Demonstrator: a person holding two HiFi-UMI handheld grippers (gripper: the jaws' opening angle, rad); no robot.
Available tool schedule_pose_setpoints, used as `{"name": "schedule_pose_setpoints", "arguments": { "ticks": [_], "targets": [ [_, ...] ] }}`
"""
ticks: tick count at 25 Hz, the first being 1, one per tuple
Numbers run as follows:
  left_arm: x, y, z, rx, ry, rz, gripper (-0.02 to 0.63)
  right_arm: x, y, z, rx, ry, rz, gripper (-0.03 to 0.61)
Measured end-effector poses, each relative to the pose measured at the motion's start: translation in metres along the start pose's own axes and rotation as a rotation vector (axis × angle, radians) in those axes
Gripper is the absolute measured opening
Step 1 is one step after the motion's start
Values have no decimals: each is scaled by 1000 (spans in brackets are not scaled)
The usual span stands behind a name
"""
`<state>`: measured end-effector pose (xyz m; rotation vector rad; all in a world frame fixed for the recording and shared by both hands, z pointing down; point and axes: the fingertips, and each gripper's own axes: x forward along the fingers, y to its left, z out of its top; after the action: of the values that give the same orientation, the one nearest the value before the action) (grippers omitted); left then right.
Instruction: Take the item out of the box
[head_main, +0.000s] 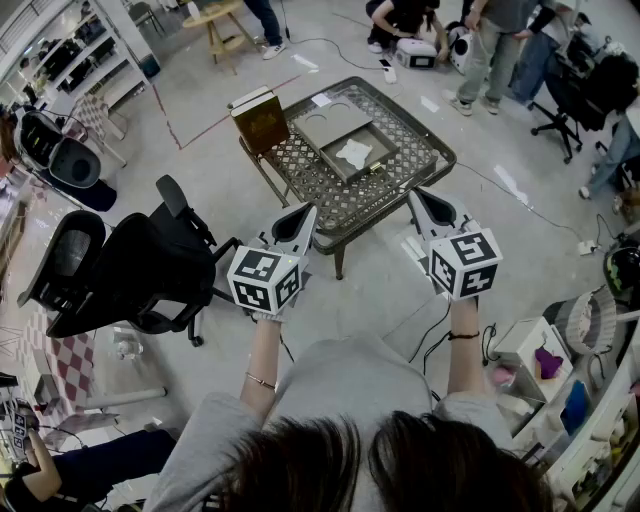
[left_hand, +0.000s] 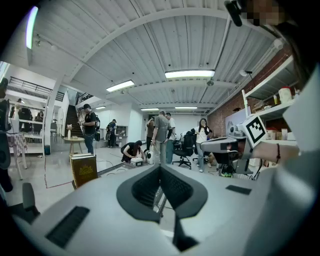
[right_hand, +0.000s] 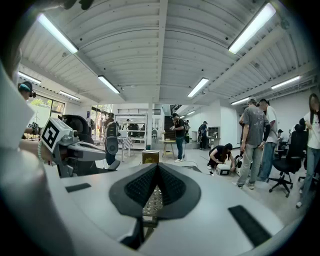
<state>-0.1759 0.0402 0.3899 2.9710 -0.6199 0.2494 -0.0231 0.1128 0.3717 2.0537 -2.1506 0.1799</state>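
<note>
An open shallow box lies on a metal lattice table, and a white item rests inside it. Its flat lid sits just behind. A brown box stands upright at the table's left edge; it also shows in the left gripper view and the right gripper view. My left gripper hovers at the table's near left edge, shut and empty. My right gripper is held at the near right edge, jaws together with nothing between them. Both are short of the box.
A black office chair stands close on the left. Several people stand or crouch beyond the table. Cables run over the floor to the right, and shelves with clutter fill the near right corner.
</note>
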Motion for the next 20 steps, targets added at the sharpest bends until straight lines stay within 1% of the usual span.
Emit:
{"name": "schedule_pose_setpoints", "arguments": {
  "ticks": [13, 20],
  "targets": [
    [3, -1, -2, -13, 6, 9, 18, 0, -7, -4, 23, 4, 3, 21],
    [13, -12, -8, -14, 32, 27, 17, 1, -17, -11, 29, 8, 53, 21]
  ]
}}
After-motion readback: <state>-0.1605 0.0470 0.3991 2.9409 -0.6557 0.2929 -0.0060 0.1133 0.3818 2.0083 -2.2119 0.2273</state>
